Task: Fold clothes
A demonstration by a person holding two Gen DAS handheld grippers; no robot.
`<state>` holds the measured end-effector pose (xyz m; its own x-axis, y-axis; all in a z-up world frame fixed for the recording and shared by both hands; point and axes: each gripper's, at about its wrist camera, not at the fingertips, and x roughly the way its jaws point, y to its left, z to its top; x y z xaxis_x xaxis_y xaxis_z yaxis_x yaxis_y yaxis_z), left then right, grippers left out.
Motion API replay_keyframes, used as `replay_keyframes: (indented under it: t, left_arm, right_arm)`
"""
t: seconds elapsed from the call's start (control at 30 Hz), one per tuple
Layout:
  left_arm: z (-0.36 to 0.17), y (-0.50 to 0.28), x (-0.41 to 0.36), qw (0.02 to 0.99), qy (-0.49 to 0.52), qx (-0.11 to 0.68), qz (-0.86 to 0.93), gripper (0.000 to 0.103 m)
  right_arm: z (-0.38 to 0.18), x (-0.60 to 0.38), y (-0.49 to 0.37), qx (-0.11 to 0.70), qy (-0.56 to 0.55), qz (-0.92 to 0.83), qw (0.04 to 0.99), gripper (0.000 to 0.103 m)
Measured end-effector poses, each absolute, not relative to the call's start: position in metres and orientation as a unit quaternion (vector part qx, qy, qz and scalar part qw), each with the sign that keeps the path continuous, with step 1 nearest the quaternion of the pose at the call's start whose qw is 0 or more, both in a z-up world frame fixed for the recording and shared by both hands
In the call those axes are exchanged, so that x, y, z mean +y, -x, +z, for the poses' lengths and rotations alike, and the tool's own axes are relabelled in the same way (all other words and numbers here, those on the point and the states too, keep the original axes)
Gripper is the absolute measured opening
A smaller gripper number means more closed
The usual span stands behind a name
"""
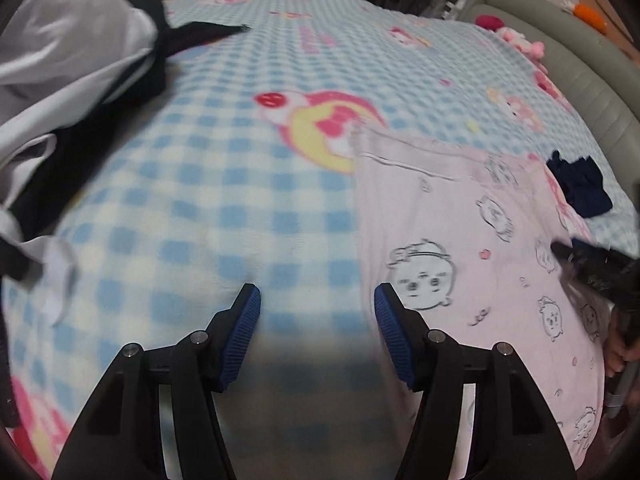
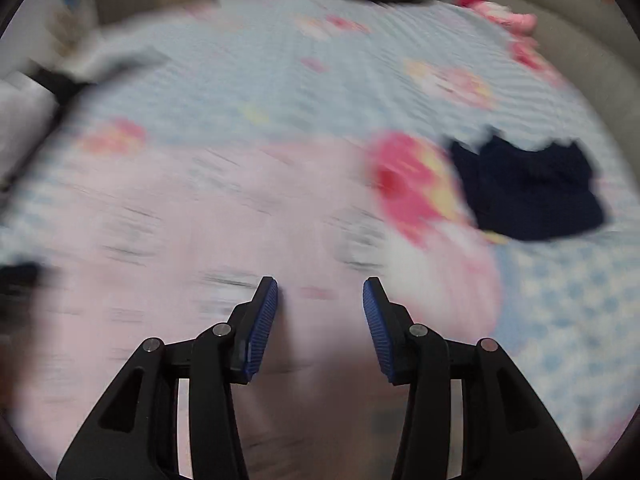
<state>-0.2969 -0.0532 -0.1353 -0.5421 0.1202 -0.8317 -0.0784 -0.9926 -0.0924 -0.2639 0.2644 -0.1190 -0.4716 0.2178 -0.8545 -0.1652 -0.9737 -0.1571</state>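
A pale pink printed garment lies flat on the blue checked blanket. Left gripper hovers at its left edge, right gripper over its middle, both spread and empty. Though blurred, each seemingly should pinch one hem evenly.

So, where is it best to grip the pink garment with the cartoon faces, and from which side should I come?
Probably at its far corner, near the white seam, on the pink garment. It lies flat on the checked blanket, and that edge is straight and free, so the left gripper, now open above the blanket beside it, could come from the blanket side and pinch it.
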Motion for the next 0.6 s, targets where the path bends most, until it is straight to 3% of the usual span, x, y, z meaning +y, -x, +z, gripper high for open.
replay_keyframes:
  t: [0.1, 0.2, 0.37, 0.47, 0.6]
  left_arm:
    - [-0.127, 0.287, -0.079, 0.049, 0.460, -0.062, 0.884, 0.060]
    - [-0.115, 0.279, -0.085, 0.124, 0.436, -0.142, 0.880, 0.060]
    - [-0.113, 0.276, -0.028, 0.183, 0.421, -0.068, 0.886, 0.060]
    - [-0.130, 0.278, -0.014, 0.171, 0.449, -0.049, 0.875, 0.060]
    - [-0.106, 0.262, 0.005, 0.200, 0.395, -0.005, 0.897, 0.060]
  right_arm:
    - [-0.117, 0.282, 0.253, 0.024, 0.488, 0.868, 0.094, 0.047]
    - [-0.103, 0.282, 0.248, 0.044, 0.472, 0.878, 0.063, 0.047]
    - [-0.090, 0.274, 0.257, 0.042, 0.452, 0.891, 0.030, 0.047]
    - [-0.103, 0.287, 0.260, 0.028, 0.467, 0.882, 0.062, 0.046]
    - [-0.101, 0.319, 0.253, 0.075, 0.452, 0.885, 0.084, 0.045]
